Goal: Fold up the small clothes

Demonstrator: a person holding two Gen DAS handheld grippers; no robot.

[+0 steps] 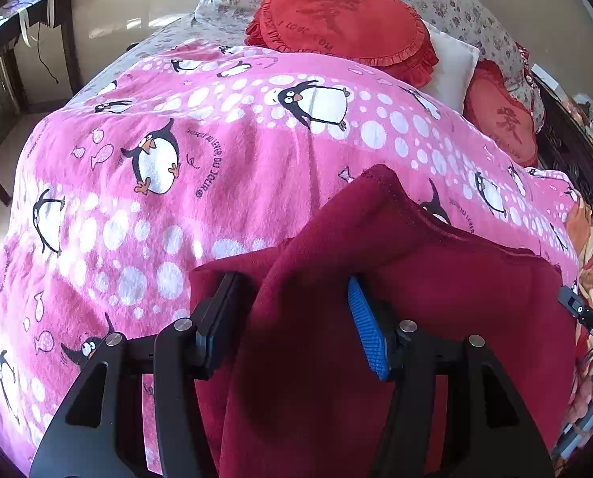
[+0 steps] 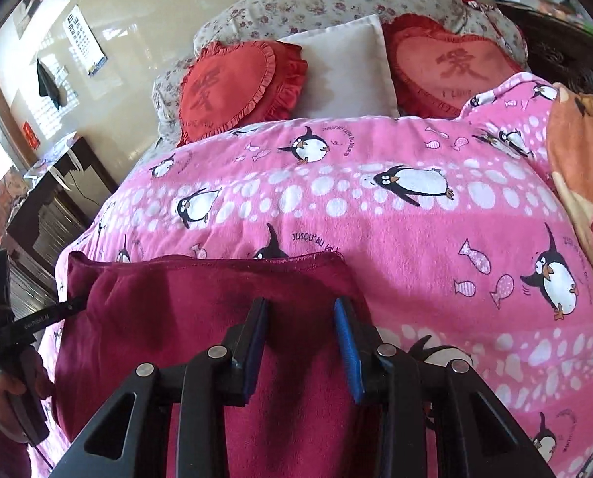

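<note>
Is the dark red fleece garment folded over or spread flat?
Folded over: the dark red fleece garment shows a doubled layer, hemmed edge on top.

The dark red garment [image 1: 436, 298] is soft, matt knitted cloth with a stitched hem. Under it, the pink penguin blanket [image 1: 224, 183] is fuzzy fleece, slightly napped. The left tongs [image 1: 292, 318] and right tongs [image 2: 300, 336] are matt black plastic with bright metal rivets; their blue pads [image 1: 366, 330] are ribbed rubber. The heart cushions [image 2: 232, 83] are red cloth with frilled edges. The desk [image 2: 53, 199] is dark wood.
</note>
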